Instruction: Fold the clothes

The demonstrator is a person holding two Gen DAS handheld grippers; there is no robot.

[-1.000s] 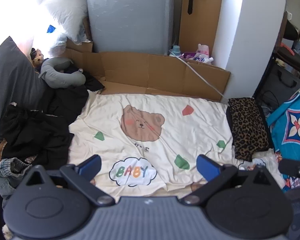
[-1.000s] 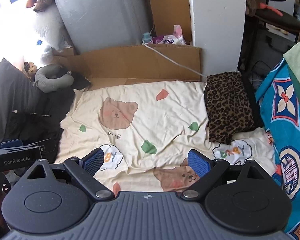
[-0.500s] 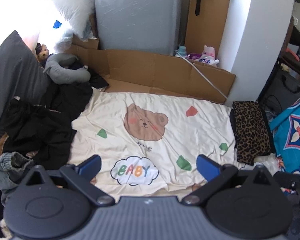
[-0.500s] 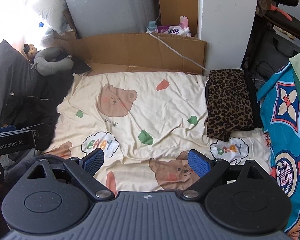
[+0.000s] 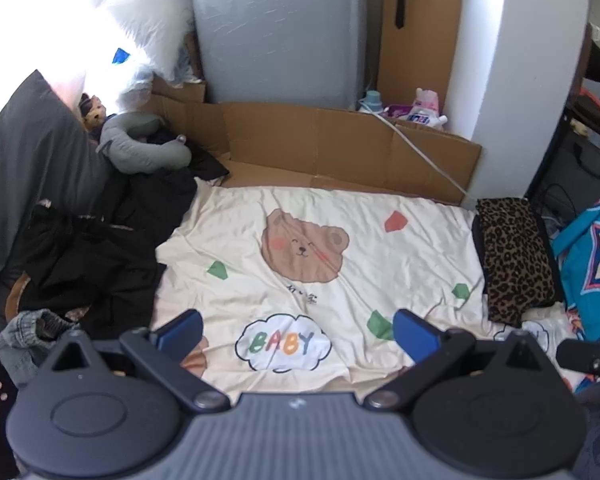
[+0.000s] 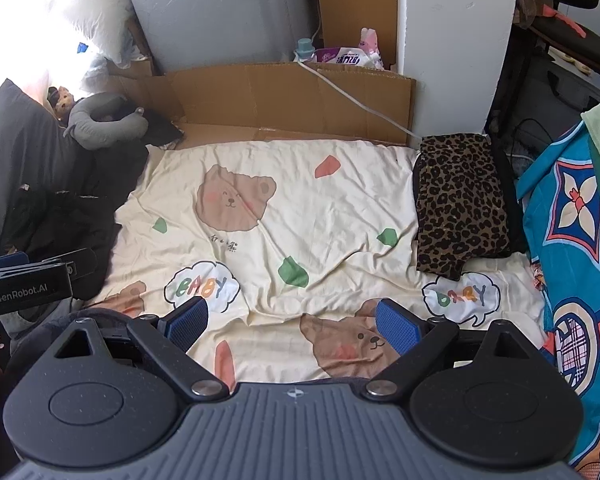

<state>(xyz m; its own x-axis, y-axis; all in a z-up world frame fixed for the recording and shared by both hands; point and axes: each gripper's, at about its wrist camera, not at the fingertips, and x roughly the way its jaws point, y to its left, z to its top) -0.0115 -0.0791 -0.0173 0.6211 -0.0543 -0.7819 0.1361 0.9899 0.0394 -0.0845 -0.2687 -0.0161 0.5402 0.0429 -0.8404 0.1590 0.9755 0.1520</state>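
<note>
A bed covered by a cream sheet (image 5: 340, 216) printed with brown bears, "BABY" clouds and small green and red shapes fills the middle of both wrist views; the sheet is wrinkled and otherwise bare across its centre. Behind it stands a grey cabinet (image 5: 276, 32) wrapped in film, with a low wall of flattened cardboard (image 5: 340, 140) between cabinet and bed, and a white cable (image 6: 352, 100) trailing down over the cardboard. At the left edge of the bed lies a heap of black clothes (image 5: 96, 256), unfolded and crumpled, resting against a dark grey pillow (image 5: 28, 160); a piece of blue denim (image 5: 28, 332) shows at the heap's near end. On the right edge of the sheet lies a leopard-print garment (image 6: 460, 204), folded into a flat oblong with a black edge along its side. Just right of it hangs a blue patterned cloth (image 6: 572, 216). A grey neck pillow (image 6: 104, 120) sits at the far left corner, beside a small plush bear (image 5: 94, 108). The left tool (image 5: 296, 332) hovers over the near part of the sheet, jaws spread wide and empty. The right tool (image 6: 292, 320) hovers likewise, jaws spread wide and empty, touching no garment.
</note>
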